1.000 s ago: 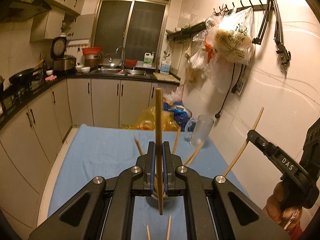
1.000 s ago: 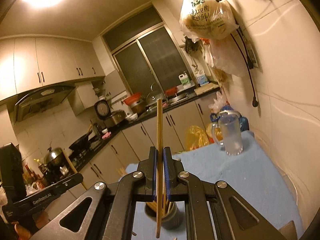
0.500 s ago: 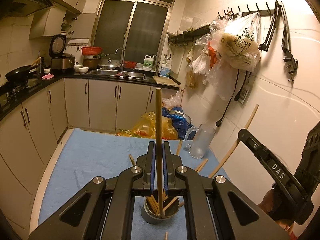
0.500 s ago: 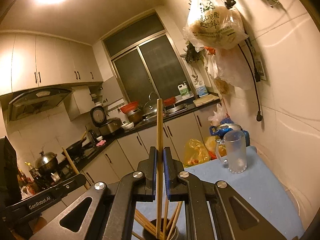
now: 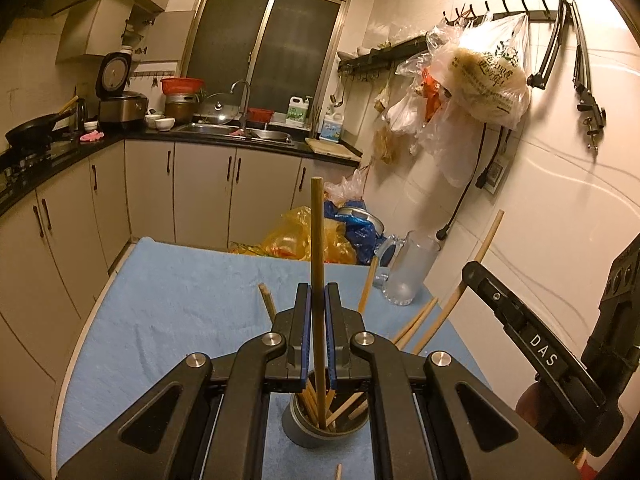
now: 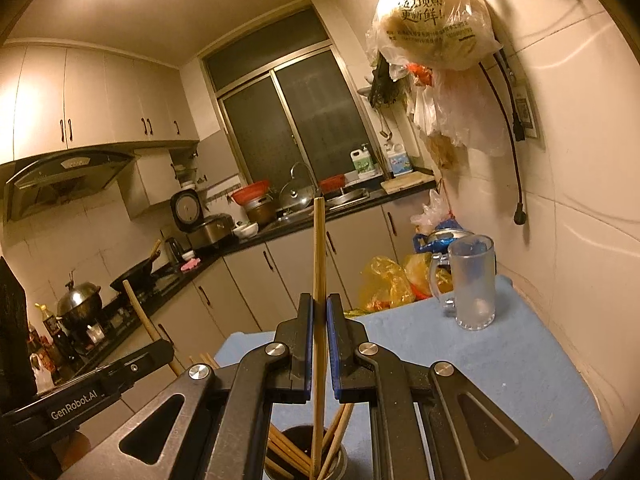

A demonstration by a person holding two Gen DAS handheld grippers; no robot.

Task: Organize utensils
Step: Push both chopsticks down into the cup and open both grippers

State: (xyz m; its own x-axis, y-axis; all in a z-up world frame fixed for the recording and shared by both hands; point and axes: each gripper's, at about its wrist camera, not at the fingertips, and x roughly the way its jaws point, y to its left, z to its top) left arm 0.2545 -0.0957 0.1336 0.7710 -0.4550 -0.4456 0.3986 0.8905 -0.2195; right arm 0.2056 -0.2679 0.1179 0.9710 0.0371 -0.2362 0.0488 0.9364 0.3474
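A grey metal cup (image 5: 304, 434) stands on the blue cloth and holds several wooden chopsticks; it also shows in the right wrist view (image 6: 340, 462). My left gripper (image 5: 319, 304) is shut on an upright chopstick (image 5: 317, 240) whose lower end reaches into the cup. My right gripper (image 6: 319, 312) is shut on another upright chopstick (image 6: 319, 248), its lower end also inside the cup. The right gripper's body (image 5: 532, 344) shows at the right in the left view. A loose chopstick tip (image 5: 338, 471) lies on the cloth in front of the cup.
A glass mug (image 5: 410, 274) stands at the table's far right corner, near the tiled wall; it shows too in the right view (image 6: 474, 284). Plastic bags (image 5: 480, 76) hang from wall hooks. Kitchen cabinets and the counter (image 5: 180, 140) run along the left and back.
Both grippers have come down over the cup, so the two held chopsticks' lower ends now reach inside it. The cup has come into clearer view beneath both grippers.
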